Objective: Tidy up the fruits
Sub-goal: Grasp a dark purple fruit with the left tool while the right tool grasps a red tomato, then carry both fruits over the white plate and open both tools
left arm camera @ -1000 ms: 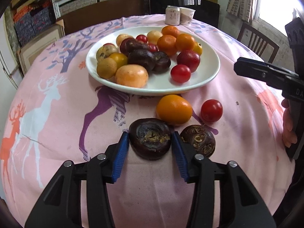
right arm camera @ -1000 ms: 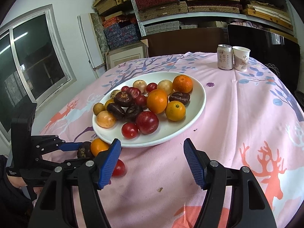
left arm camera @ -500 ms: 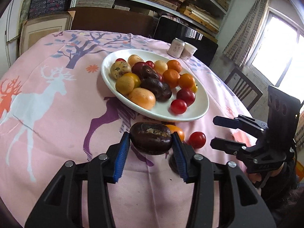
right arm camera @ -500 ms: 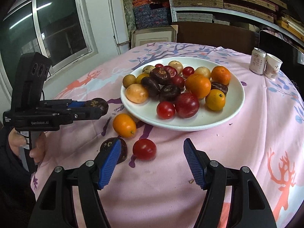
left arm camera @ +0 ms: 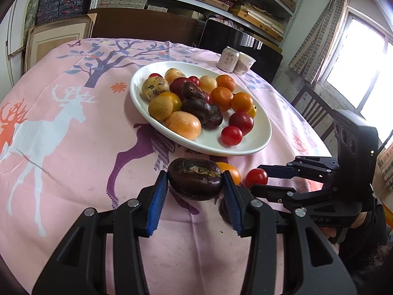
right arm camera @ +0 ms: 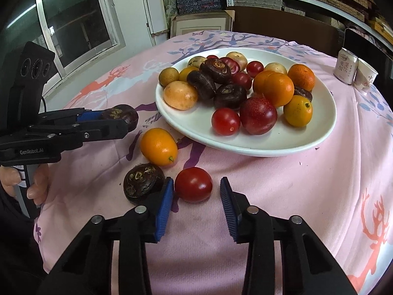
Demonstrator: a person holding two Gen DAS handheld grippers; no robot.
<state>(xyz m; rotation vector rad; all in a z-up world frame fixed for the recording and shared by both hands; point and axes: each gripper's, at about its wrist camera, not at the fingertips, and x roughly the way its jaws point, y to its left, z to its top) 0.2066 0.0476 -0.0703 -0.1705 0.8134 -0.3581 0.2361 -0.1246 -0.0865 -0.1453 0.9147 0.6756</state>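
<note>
My left gripper (left arm camera: 195, 189) is shut on a dark water chestnut (left arm camera: 195, 180) and holds it above the cloth, short of the white plate (left arm camera: 245, 147). It shows at the left of the right wrist view (right arm camera: 120, 118). My right gripper (right arm camera: 196, 196) is open around a red tomato (right arm camera: 193, 184) on the cloth. A second water chestnut (right arm camera: 143, 183) lies just left of its left finger. An orange kumquat (right arm camera: 159, 146) lies beyond. The plate (right arm camera: 258, 147) holds several mixed fruits.
A can (right arm camera: 345, 70) and a paper cup (right arm camera: 366, 80) stand at the far right of the pink deer-print tablecloth (left arm camera: 61, 135). A chair (left arm camera: 312, 108) stands by the window. Shelves line the back wall.
My left gripper has lifted the water chestnut off the cloth. My right gripper has come down and forward, and its fingers now flank the red tomato.
</note>
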